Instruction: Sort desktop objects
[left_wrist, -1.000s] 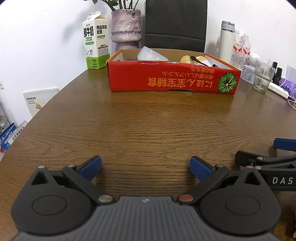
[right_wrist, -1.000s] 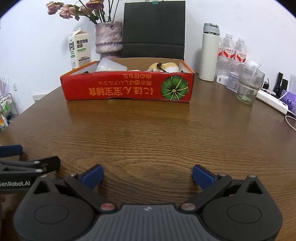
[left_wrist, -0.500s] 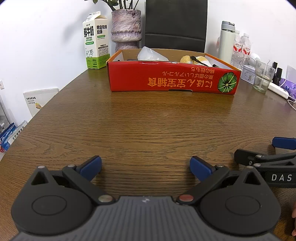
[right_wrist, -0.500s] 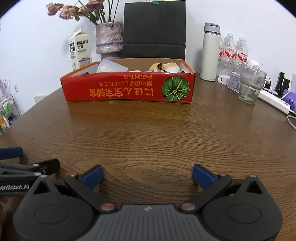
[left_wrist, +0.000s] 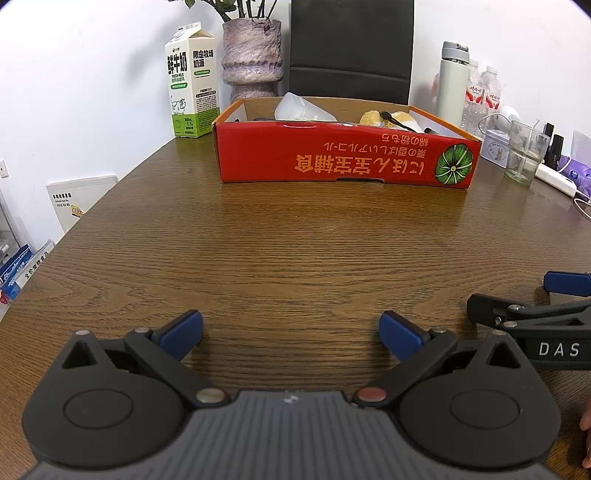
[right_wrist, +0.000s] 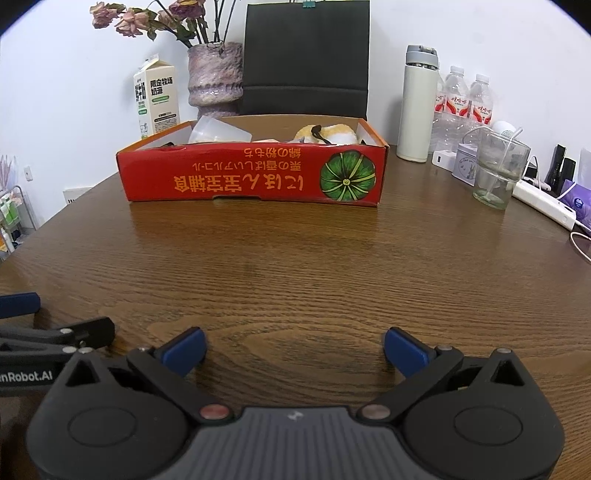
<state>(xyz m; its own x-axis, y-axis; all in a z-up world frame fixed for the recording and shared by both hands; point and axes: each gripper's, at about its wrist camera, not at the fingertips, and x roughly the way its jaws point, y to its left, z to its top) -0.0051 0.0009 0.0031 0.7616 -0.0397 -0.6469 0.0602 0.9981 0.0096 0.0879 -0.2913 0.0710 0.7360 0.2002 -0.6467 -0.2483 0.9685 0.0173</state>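
Observation:
A red cardboard box (left_wrist: 343, 158) with a green pumpkin print stands at the far middle of the wooden table (left_wrist: 295, 251); it also shows in the right wrist view (right_wrist: 255, 177). Inside it lie a clear plastic cup (left_wrist: 299, 107), a yellow plush item (left_wrist: 388, 118) and other small things, partly hidden by the wall. My left gripper (left_wrist: 291, 328) is open and empty, low over the near table. My right gripper (right_wrist: 295, 347) is open and empty beside it. Each gripper shows at the edge of the other's view, the right one (left_wrist: 532, 314) and the left one (right_wrist: 48, 332).
A milk carton (left_wrist: 192, 81) and a purple vase (left_wrist: 253, 55) stand behind the box on the left, with a black chair (left_wrist: 351, 48) behind. On the right are a white flask (right_wrist: 421, 107), water bottles (right_wrist: 465, 99), a glass (right_wrist: 498, 170) and a power strip (right_wrist: 546, 206).
Both grippers have shifted very slightly; the views are almost the same. Nothing was taken or let go.

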